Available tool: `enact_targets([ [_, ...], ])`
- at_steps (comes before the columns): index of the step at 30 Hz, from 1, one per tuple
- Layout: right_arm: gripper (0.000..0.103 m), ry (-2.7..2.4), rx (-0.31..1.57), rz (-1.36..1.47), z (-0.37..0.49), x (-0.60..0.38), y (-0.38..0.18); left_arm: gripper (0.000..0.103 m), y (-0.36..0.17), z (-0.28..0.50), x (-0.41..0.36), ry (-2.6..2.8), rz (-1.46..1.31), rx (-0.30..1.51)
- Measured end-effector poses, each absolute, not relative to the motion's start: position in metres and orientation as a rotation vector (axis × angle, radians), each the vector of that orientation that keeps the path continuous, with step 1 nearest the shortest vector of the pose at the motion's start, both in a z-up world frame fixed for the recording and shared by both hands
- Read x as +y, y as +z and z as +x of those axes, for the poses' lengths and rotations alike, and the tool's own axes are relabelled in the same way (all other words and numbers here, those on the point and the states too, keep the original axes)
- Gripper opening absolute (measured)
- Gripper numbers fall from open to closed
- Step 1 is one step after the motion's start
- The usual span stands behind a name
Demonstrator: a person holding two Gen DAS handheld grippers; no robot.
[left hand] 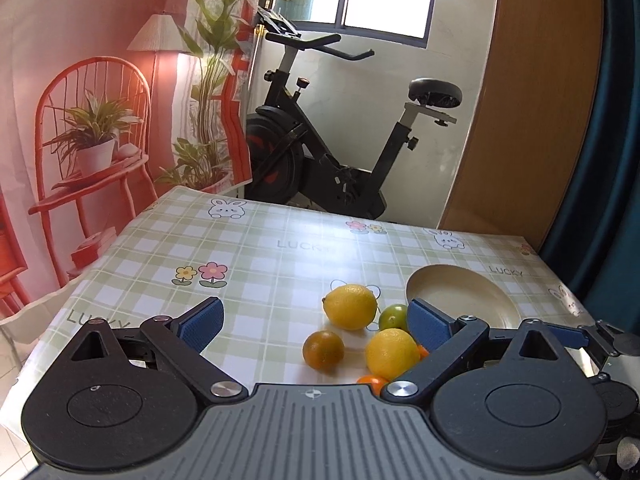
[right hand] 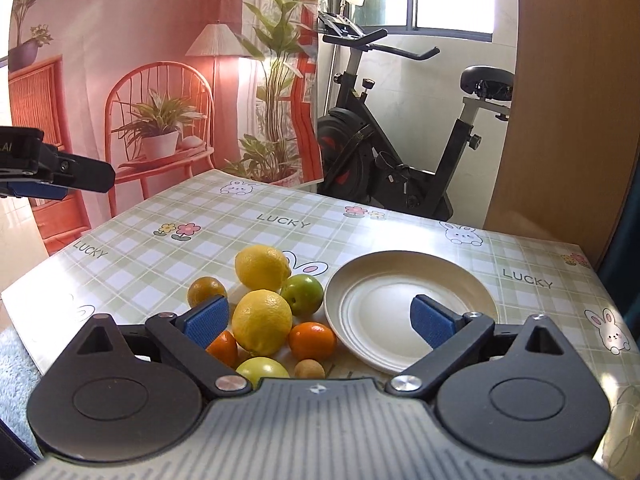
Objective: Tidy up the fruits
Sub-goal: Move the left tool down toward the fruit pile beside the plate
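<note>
A cluster of fruit lies on the checked tablecloth left of a cream plate [right hand: 408, 304]: two lemons [right hand: 262, 322] [right hand: 262, 267], a green plum [right hand: 302, 294], oranges [right hand: 312, 341] [right hand: 206, 290], a pale green fruit [right hand: 262, 370] and a small brown fruit [right hand: 309, 369]. My right gripper [right hand: 318, 320] is open and empty above the fruit and the plate's near edge. My left gripper [left hand: 316, 324] is open and empty over the lemons [left hand: 351, 306] [left hand: 392, 353] and a dark orange [left hand: 323, 350]; the plate [left hand: 460, 292] is to its right.
The table [right hand: 280, 216] carries a green checked cloth with rabbits and flowers. An exercise bike [right hand: 400, 160] stands beyond its far edge, with a printed backdrop at the left and a wooden panel at the right. The left gripper shows at the right wrist view's left edge [right hand: 56, 172].
</note>
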State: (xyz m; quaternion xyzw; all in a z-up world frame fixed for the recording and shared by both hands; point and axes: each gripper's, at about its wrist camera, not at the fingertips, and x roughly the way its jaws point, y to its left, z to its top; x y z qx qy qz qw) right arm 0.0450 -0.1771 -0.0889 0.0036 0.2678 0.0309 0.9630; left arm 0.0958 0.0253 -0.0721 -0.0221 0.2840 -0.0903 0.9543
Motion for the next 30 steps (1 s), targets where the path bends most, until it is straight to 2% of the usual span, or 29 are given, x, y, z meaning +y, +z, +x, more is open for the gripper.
enact_targets([
  [5, 0.1, 0.06, 0.576, 0.014, 0.042, -0.178, -0.096, 0.099, -0.091, 0.091, 0.014, -0.194, 0.022, 0.641],
  [12, 0.1, 0.068, 0.635, 0.041, 0.042, -0.183, -0.106, 0.087, -0.099, 0.091, 0.02, -0.226, -0.012, 0.681],
  [15, 0.091, 0.093, 0.65, 0.013, 0.041, -0.177, -0.109, 0.086, -0.104, 0.09, 0.015, -0.244, -0.015, 0.703],
  [17, 0.084, 0.124, 0.67, -0.013, 0.041, -0.171, -0.111, 0.082, -0.108, 0.089, 0.012, -0.248, -0.017, 0.717],
  [22, 0.076, 0.192, 0.718, -0.037, 0.039, -0.162, -0.12, 0.078, -0.114, 0.089, 0.013, -0.252, -0.038, 0.762],
  [26, 0.062, 0.214, 0.751, -0.015, 0.043, -0.163, -0.124, 0.065, -0.122, 0.093, 0.01, -0.31, -0.038, 0.817],
  [30, 0.061, 0.252, 0.784, -0.005, 0.045, -0.161, -0.129, 0.064, -0.126, 0.092, 0.001, -0.381, -0.01, 0.845],
])
